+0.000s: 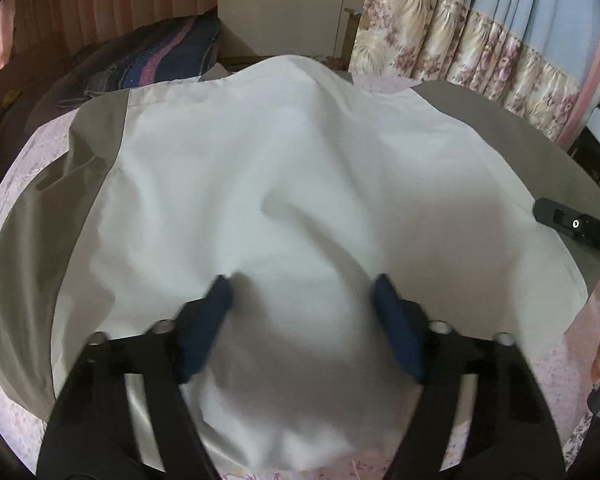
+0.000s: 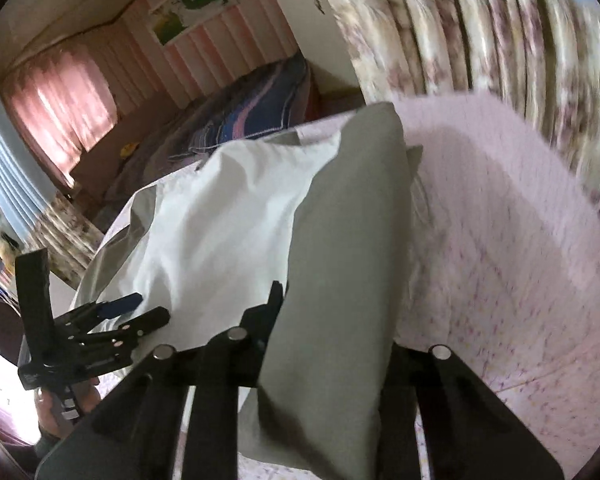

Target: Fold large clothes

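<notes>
Left gripper [image 1: 304, 292] tipped down over the white garment [image 1: 259, 168], jaws apart, right gripper [image 2: 336, 320] tipped down, probably pinching its grey sleeve [image 2: 340, 280].

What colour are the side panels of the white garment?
Grey-beige, beside the white middle of the garment. The left wrist view shows them best.

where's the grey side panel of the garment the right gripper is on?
In the right wrist view the grey panel runs up the centre from the right gripper, lifted off the pink bedsheet, with the white panel to its left.
</notes>
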